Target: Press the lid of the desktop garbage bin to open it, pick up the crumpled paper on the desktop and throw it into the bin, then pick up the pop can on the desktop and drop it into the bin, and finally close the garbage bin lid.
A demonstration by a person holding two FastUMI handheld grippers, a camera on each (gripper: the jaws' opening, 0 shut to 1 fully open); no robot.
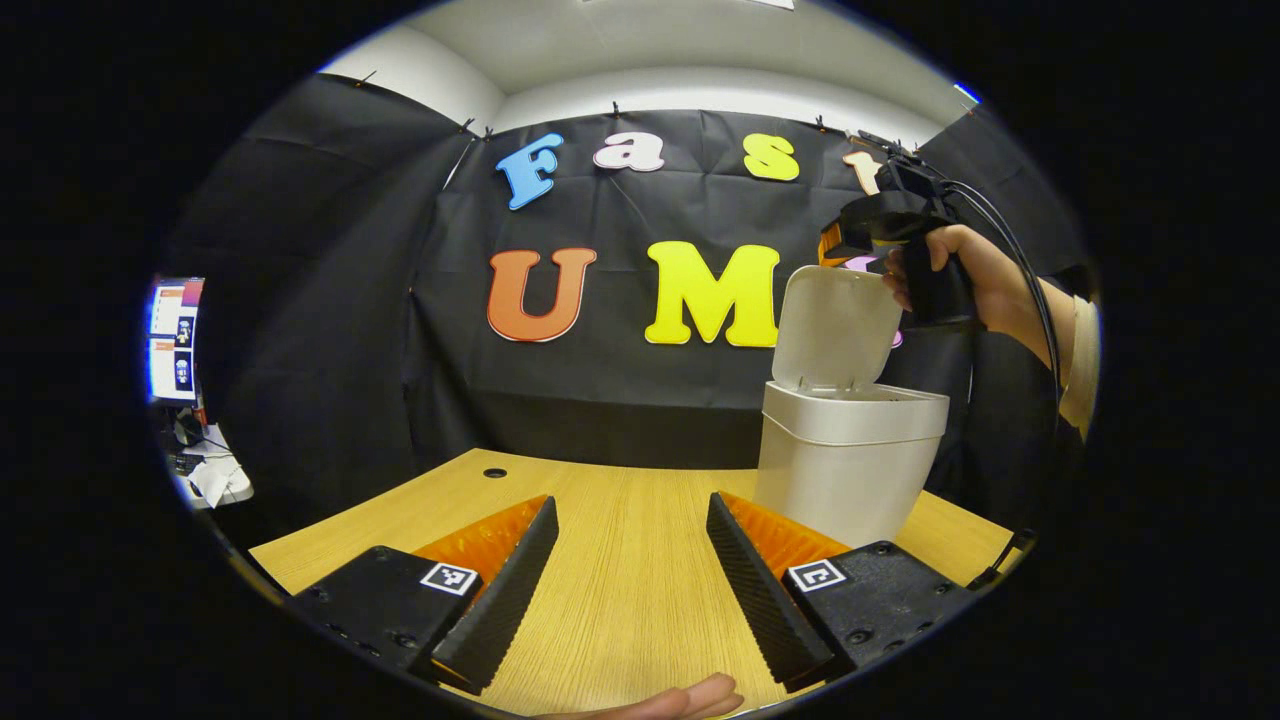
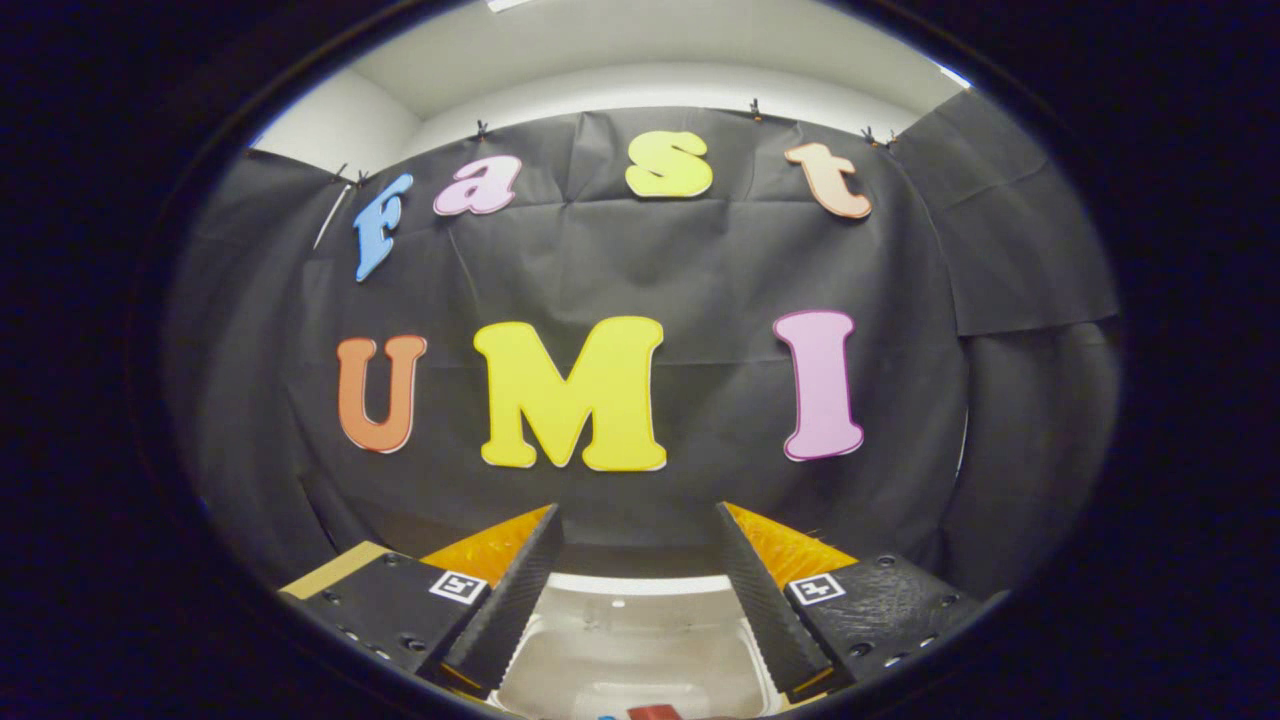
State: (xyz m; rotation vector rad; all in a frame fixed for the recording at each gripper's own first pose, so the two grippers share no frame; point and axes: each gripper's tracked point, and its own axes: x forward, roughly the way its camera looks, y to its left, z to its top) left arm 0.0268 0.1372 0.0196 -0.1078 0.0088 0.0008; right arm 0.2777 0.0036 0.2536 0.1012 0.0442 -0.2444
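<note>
Left gripper view: left tool (image 1: 630,560) low over the wooden surface (image 1: 620,500), fingers spread apart, nothing between them. Bin (image 1: 850,460) standing on the surface to the right of that tool, lid (image 1: 838,325) raised upright. Right tool (image 1: 850,240) held by a hand (image 1: 960,270) just above the lid. Right gripper view: right tool (image 2: 635,585) hovering above the bin's open mouth (image 2: 625,650), fingers parted and empty; something red (image 2: 655,712) glimpsed inside the bin, too cropped to identify.

My left hand-held gripper (image 1: 628,580) hovers open over the counter (image 1: 620,500); the bin (image 1: 845,470), lid (image 1: 835,330) raised, stands ahead right.
</note>
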